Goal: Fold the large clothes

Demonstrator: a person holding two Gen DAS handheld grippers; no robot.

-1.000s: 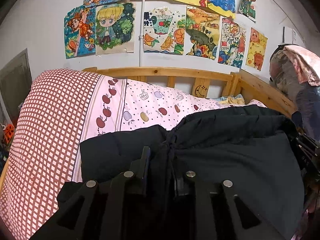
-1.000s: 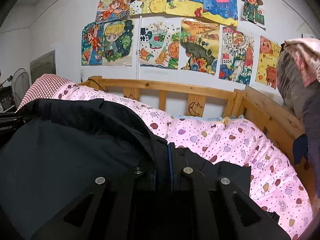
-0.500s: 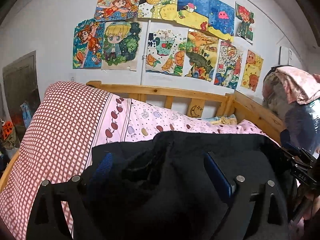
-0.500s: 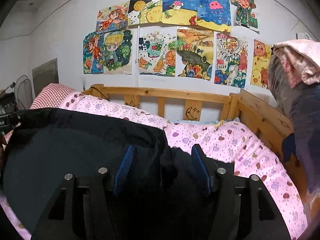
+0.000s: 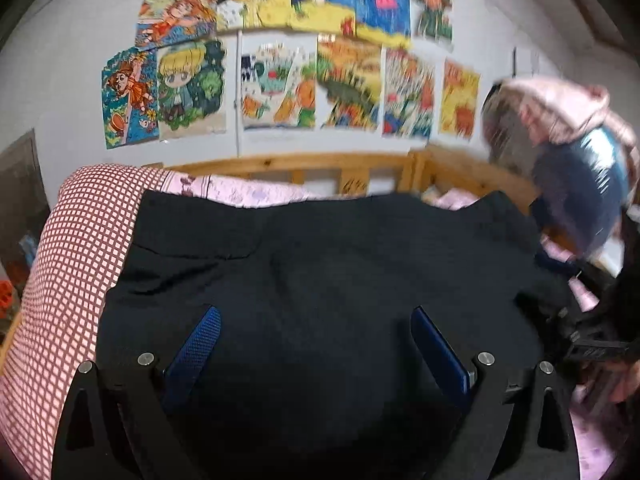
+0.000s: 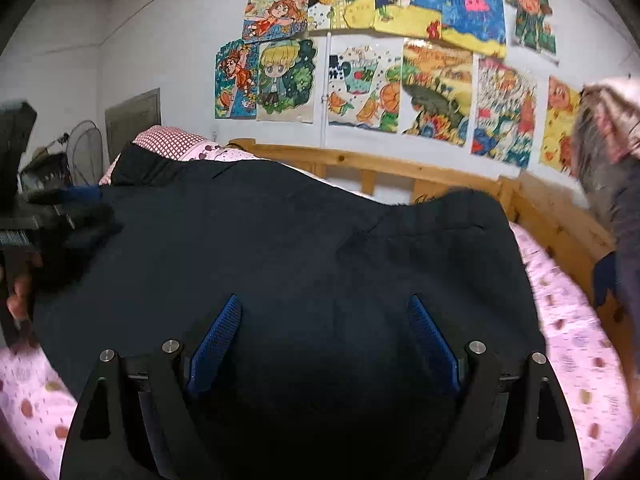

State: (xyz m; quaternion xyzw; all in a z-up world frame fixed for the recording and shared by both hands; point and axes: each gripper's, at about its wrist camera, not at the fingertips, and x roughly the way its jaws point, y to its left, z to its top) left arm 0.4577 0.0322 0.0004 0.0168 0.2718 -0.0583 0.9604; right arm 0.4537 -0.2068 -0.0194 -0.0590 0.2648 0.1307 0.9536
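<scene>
A large black garment (image 5: 328, 264) lies spread and folded over the pink bedding, filling the middle of both views (image 6: 288, 248). My left gripper (image 5: 316, 312) hovers just above it, open, with blue pads (image 5: 196, 344) wide apart and nothing between them. My right gripper (image 6: 324, 308) is also open over the cloth, its blue pads (image 6: 430, 340) spread. In the left wrist view the right gripper's black frame (image 5: 592, 344) shows at the right edge. In the right wrist view the left gripper's frame (image 6: 36, 216) and a hand (image 6: 18, 296) sit at the left edge.
The bed has a pink fruit-print sheet (image 6: 572, 320) and a red-checked quilt (image 5: 68, 264) on the left. A wooden headboard (image 6: 384, 168) runs behind, with a side rail (image 6: 560, 220) at the right. Drawings (image 6: 360, 84) cover the wall. Hanging clothes (image 5: 576, 160) crowd the right. A fan (image 6: 84, 152) stands far left.
Both grippers let go of the black garment and opened wide. The garment's edge dropped flat onto the lower layer. Both grippers then pulled up and back over it.
</scene>
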